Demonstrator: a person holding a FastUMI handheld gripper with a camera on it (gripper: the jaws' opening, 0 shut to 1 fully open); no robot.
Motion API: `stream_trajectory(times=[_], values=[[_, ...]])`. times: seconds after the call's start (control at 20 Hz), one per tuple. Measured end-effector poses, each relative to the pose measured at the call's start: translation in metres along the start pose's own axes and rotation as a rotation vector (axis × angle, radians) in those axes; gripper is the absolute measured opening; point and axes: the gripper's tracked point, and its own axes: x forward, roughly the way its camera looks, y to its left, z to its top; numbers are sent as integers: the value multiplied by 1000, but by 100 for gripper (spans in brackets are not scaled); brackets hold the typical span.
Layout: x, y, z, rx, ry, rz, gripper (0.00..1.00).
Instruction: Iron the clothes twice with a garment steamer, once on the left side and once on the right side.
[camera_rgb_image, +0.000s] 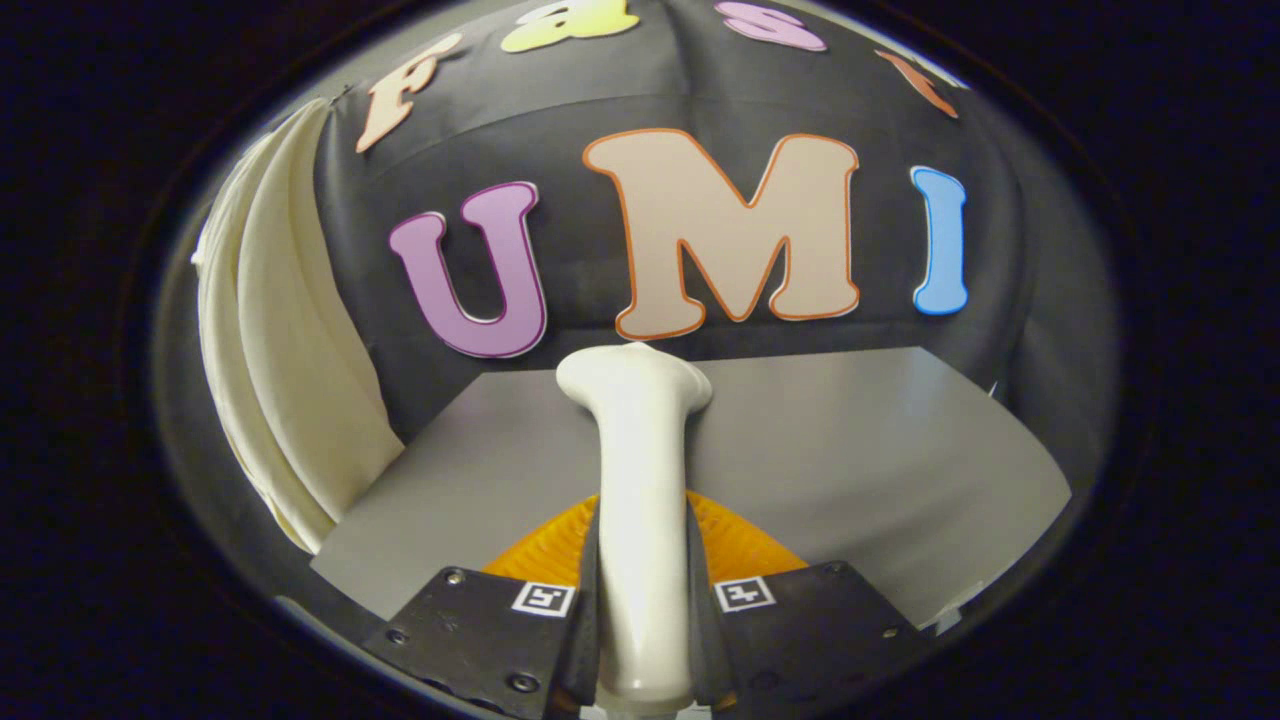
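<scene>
between the 2 fingers (640, 610) the white steamer (640, 480) is clamped by its handle, both pads pressing its sides. its long axis runs straight ahead along the fingers, head pointing at the booth wall, above the grey worktop (850, 450). cream clothes (290, 380) hang well off to the left, so the next move likely needs a leftward swing.

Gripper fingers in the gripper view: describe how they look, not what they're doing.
The gripper has two flat, matte black fingers shaped like angular plates, fastened with small silver screws. Each carries a white square tag with a black pattern near its inner edge.
</scene>
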Motion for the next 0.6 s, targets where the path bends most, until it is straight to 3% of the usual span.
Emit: stream_trajectory(times=[0.3, 0.6], values=[[-27, 4, 15, 138, -43, 31, 33], [-100, 67, 20, 112, -137, 73, 32]])
